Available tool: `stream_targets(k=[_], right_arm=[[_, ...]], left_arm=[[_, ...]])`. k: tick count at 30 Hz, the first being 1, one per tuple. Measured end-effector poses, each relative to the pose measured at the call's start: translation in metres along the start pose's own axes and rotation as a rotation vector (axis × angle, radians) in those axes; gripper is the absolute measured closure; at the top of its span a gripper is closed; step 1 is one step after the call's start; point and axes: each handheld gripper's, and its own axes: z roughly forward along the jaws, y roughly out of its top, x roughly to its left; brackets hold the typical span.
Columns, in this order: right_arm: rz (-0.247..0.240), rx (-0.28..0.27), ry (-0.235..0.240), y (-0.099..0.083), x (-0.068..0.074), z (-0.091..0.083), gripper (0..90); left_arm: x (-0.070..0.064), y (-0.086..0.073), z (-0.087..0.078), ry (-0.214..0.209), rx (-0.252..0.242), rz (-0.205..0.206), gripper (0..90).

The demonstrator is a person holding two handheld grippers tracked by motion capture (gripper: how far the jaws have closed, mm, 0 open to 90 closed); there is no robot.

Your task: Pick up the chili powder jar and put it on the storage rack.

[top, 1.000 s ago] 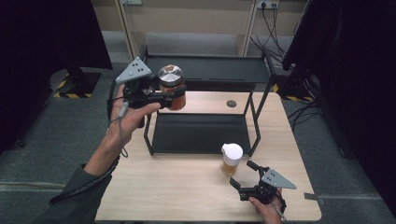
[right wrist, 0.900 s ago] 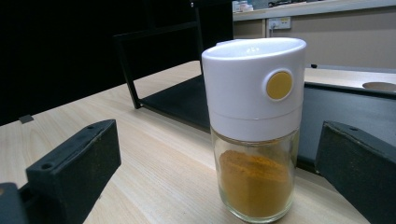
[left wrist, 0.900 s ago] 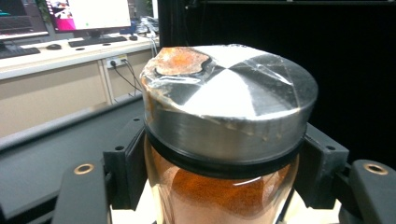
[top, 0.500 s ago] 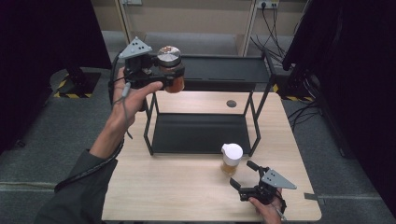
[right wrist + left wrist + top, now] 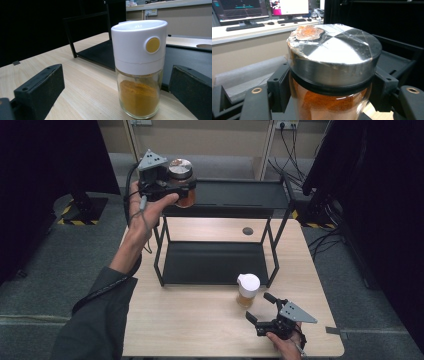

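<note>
The left gripper (image 5: 177, 182) is clamped on the jar of red spice (image 5: 181, 182), a jaw pressed to each side of the glass below its metal lid (image 5: 334, 53); it holds the jar in the air at the near left corner of the rack's top shelf (image 5: 235, 195), so I judge the lift done and the setting down on that shelf left to do; the right gripper (image 5: 264, 309) rests low on the surface (image 5: 190, 320) with its jaws spread wide and nothing between them; the white-capped jar of yellow spice (image 5: 247, 290) stands upright just ahead of it, apart from both jaws, so that jar looks untouched; the left gripper view shows torn foil and an orange crust on the lid, too small to read from above; the right gripper view shows a yellow button (image 5: 152, 45) on the white cap
</note>
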Motion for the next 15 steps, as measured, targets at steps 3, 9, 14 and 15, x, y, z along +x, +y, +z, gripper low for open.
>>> stream_targets(k=[3,9,14,15], right_arm=[[0.000,0.000,0.002,0.000,0.000,0.000,0.4],[0.001,0.000,0.005,0.000,0.000,0.000,0.4],[0.004,-0.002,0.007,-0.001,0.000,-0.001,0.4],[0.005,-0.001,0.007,-0.001,0.000,-0.001,0.4]], left_arm=[[0.001,0.000,0.007,0.023,0.000,-0.012,30.4],[0.004,0.000,0.017,0.058,0.007,-0.023,30.4],[0.007,-0.002,0.024,0.075,0.011,-0.025,30.4],[0.007,-0.002,0.025,0.078,0.015,-0.024,30.4]])
